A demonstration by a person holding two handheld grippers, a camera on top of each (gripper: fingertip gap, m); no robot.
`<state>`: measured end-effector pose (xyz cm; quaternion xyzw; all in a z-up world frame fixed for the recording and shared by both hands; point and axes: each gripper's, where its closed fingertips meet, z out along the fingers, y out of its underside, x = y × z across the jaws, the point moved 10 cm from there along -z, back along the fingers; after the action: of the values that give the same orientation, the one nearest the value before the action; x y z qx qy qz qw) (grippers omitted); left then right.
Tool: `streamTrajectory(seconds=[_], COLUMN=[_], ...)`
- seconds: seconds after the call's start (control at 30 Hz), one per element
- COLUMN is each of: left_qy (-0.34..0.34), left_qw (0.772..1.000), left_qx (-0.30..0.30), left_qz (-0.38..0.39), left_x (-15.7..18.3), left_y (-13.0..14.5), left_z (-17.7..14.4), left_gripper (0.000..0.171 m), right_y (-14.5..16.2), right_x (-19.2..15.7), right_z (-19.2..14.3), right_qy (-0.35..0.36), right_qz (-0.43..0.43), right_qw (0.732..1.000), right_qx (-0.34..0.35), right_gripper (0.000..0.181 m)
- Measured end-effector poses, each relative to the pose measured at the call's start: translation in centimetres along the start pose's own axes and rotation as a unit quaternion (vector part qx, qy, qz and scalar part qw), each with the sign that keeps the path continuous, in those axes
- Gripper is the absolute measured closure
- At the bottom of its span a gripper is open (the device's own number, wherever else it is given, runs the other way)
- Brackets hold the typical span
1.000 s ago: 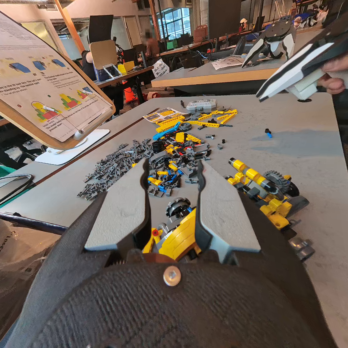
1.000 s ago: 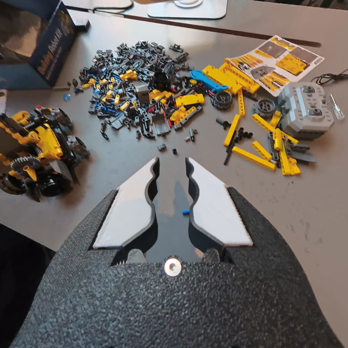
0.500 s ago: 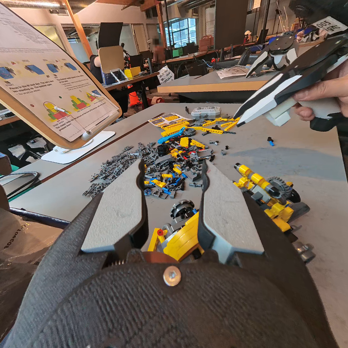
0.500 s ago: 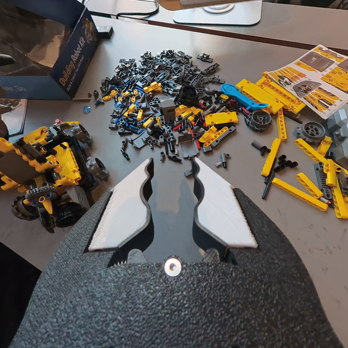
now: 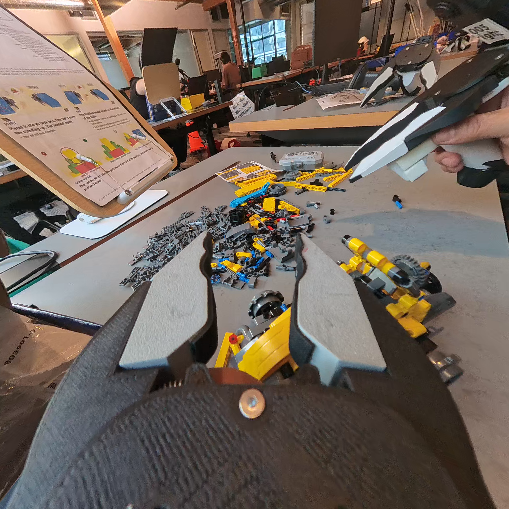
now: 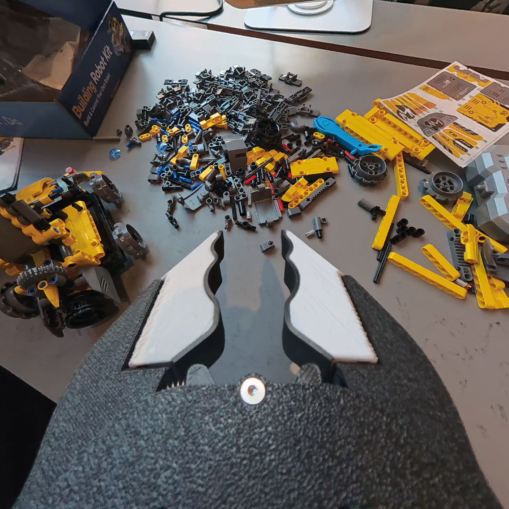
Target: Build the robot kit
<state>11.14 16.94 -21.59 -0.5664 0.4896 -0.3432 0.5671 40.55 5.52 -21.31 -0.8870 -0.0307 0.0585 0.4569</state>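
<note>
My left gripper [image 5: 253, 239] is open and hovers low over a half-built yellow and black vehicle model [image 5: 385, 278]. One yellow panel of the model [image 5: 264, 349] shows between the finger bases; I cannot tell whether they touch. My right gripper [image 6: 252, 235] is open and empty, just short of the pile of small loose parts [image 6: 234, 165]. A small grey connector [image 6: 266, 246] lies on the table between its tips. The model [image 6: 63, 242] stands to its left. In the left wrist view a hand holds the right gripper [image 5: 351, 173] above the yellow beams [image 5: 319, 179].
A dark blue kit box [image 6: 91, 77] stands at the far left. A sticker sheet [image 6: 454, 110], a grey hub block [image 6: 490, 192] and yellow beams [image 6: 427, 272] lie to the right. An instruction board on a white stand [image 5: 82, 137] stands behind the pile. A blue pin [image 5: 398, 203] lies apart. To reach the blue pin [image 5: 398, 203] in a straight line is about 12 centimetres for my right fingers, about 30 centimetres for my left.
My right gripper has moved forward towards the parts pile, past the blue pin, and its jaws have opened wider. My left gripper has opened slightly and stayed over the model.
</note>
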Motion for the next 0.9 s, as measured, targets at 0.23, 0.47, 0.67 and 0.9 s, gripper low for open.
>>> streamTrajectory(seconds=[0.23,0.47,0.67,0.9], left_qy=[-0.011,-0.016,-0.017,-0.017], left_qw=[1.000,0.999,0.998,0.997], left_qx=[-0.006,-0.017,-0.027,-0.040], left_qz=[-0.011,-0.043,-0.046,-0.057], left_x=[-0.5,-1.3,-1.3,-1.7], left_y=[0.1,0.5,1.0,1.8], left_z=[-0.1,0.0,0.4,1.0], left_gripper=[0.114,0.116,0.118,0.120], right_y=[0.2,-0.3,-0.3,0.5], right_x=[0.1,2.2,4.3,4.4], right_z=[0.0,-1.7,-2.2,-0.1], right_qy=[0.006,0.097,0.093,0.031], right_qz=[-0.015,-0.041,-0.040,-0.043], right_qw=[1.000,0.994,0.995,0.998], right_qx=[-0.003,-0.016,0.007,-0.024], right_gripper=[0.114,0.155,0.181,0.177])
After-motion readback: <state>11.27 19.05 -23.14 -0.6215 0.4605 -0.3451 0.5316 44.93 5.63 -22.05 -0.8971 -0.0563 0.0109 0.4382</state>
